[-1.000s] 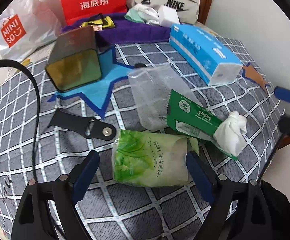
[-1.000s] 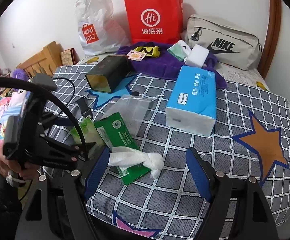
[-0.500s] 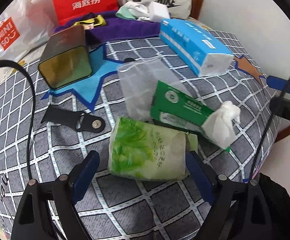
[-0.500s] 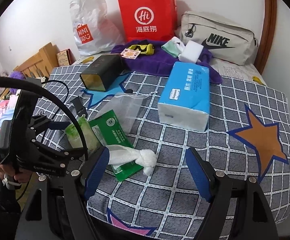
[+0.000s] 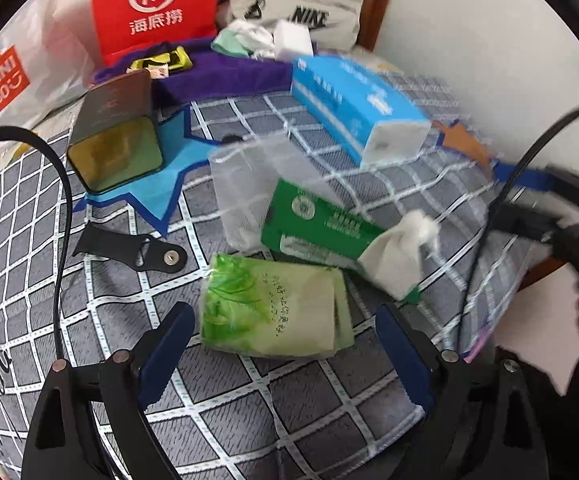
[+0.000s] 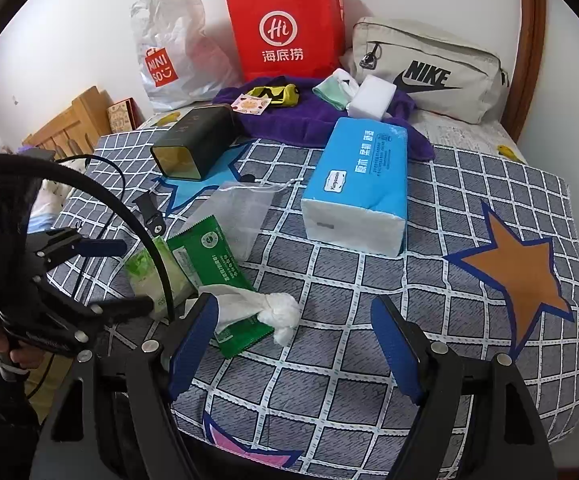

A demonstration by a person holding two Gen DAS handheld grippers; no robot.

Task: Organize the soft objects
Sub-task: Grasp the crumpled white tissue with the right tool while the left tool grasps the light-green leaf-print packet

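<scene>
A light green tissue pack [image 5: 273,308] lies on the checked bed cover just ahead of my open, empty left gripper [image 5: 285,360]; it also shows in the right wrist view [image 6: 157,276]. A dark green wipes pack [image 5: 317,228] with white tissue [image 5: 401,252] pulled out lies beyond it, partly on a clear mesh pouch [image 5: 249,184]. My right gripper [image 6: 293,344] is open and empty, with the white tissue [image 6: 273,312] near its left finger. The left gripper [image 6: 89,280] shows at the left there. A blue tissue pack [image 6: 357,188] lies further back.
A dark open box [image 5: 117,136] lies on its side at the back left, with a black strap [image 5: 137,244] in front. A purple towel [image 6: 309,120] with small items, a red bag [image 6: 289,28], a white Miniso bag [image 6: 169,48] and a Nike bag [image 6: 425,68] stand at the head.
My left gripper has pulled back and lowered slightly, so the light green pack sits a little further ahead of its fingers. My right gripper has shifted slightly; both stay open.
</scene>
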